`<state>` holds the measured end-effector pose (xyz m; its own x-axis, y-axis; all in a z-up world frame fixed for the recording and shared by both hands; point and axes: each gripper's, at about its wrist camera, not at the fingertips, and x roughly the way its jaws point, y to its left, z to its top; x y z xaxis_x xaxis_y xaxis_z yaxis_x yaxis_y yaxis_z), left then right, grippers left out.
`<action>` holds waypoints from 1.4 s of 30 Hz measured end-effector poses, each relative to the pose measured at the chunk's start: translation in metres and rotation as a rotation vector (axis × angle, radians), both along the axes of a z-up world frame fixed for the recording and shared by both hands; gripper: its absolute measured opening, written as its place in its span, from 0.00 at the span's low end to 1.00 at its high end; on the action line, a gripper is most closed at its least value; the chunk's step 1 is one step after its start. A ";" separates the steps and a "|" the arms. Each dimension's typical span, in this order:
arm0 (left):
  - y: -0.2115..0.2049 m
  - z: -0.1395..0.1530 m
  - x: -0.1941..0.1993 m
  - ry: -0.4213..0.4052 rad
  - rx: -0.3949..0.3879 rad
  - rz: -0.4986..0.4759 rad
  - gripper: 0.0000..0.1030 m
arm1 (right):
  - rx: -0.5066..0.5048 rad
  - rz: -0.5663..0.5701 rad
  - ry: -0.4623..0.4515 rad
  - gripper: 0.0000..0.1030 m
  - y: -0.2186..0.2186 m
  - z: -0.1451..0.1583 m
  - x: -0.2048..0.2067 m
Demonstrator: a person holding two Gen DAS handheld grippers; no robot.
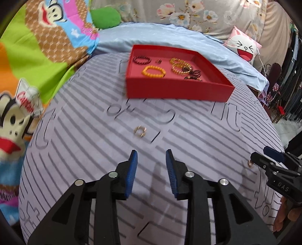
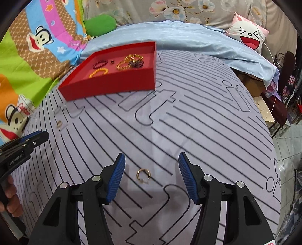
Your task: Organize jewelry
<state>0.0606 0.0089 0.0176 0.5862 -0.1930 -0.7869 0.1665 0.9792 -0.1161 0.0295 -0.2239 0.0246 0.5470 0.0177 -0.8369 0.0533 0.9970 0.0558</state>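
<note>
Here we are lining up our right gripper (image 2: pixel 151 176), jaws apart, around a gold ring (image 2: pixel 143 173) on the striped sheet (image 2: pixel 207 132); our left gripper (image 1: pixel 151 175), likewise open, is nearing another ring (image 1: pixel 140 131), the red tray (image 2: pixel 113 83) waiting farther off.

Pretty busy room tbh. Work surface is a lilac striped sheet (image 2: pixel 188 116) with outlined letters, and a light blue sheet (image 2: pixel 188 37) is bunched up behind it. Loud cartoon monkey blanket (image 1: pixel 47 34) on the left, green cushion (image 2: pixel 100 24), floral fabric (image 1: pixel 188 15) at the back, laughing-bunny pillow (image 2: pixel 247 34), tiled floor (image 2: pixel 288 143) on the right.
</note>
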 end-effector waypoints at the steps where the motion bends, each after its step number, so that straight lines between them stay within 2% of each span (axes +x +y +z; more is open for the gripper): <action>1: 0.005 -0.003 -0.004 0.007 -0.004 0.011 0.30 | 0.002 0.002 0.005 0.55 0.001 -0.003 -0.002; 5: 0.014 -0.008 -0.011 0.018 -0.007 0.036 0.30 | -0.011 0.006 0.008 0.54 0.004 -0.008 -0.005; 9: 0.020 -0.012 -0.014 0.030 -0.007 0.051 0.30 | -0.021 0.009 0.014 0.46 0.005 -0.012 -0.004; 16: 0.020 -0.013 -0.015 0.031 -0.003 0.043 0.30 | -0.035 0.008 0.009 0.43 0.007 -0.014 -0.006; 19: 0.016 -0.014 -0.015 0.035 -0.005 0.036 0.30 | -0.044 0.009 0.005 0.38 0.007 -0.014 -0.007; 22: 0.013 -0.016 -0.015 0.041 -0.003 0.031 0.30 | -0.042 0.012 0.002 0.28 0.007 -0.014 -0.008; 24: 0.011 -0.016 -0.014 0.046 -0.005 0.032 0.30 | -0.039 0.018 0.002 0.16 0.009 -0.014 -0.008; 29: 0.014 -0.014 -0.008 0.039 -0.010 0.049 0.36 | -0.028 0.028 0.005 0.15 0.014 -0.013 -0.007; 35: 0.016 -0.011 0.007 0.030 -0.009 0.061 0.36 | 0.036 0.034 0.006 0.15 0.017 -0.010 -0.004; 42: 0.009 -0.018 0.034 0.043 -0.022 0.058 0.36 | 0.059 0.040 0.001 0.15 0.021 -0.006 0.002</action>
<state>0.0948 0.0184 -0.0001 0.5627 -0.1773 -0.8074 0.1043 0.9842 -0.1434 0.0314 -0.2027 0.0188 0.5442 0.0890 -0.8342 0.0138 0.9933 0.1149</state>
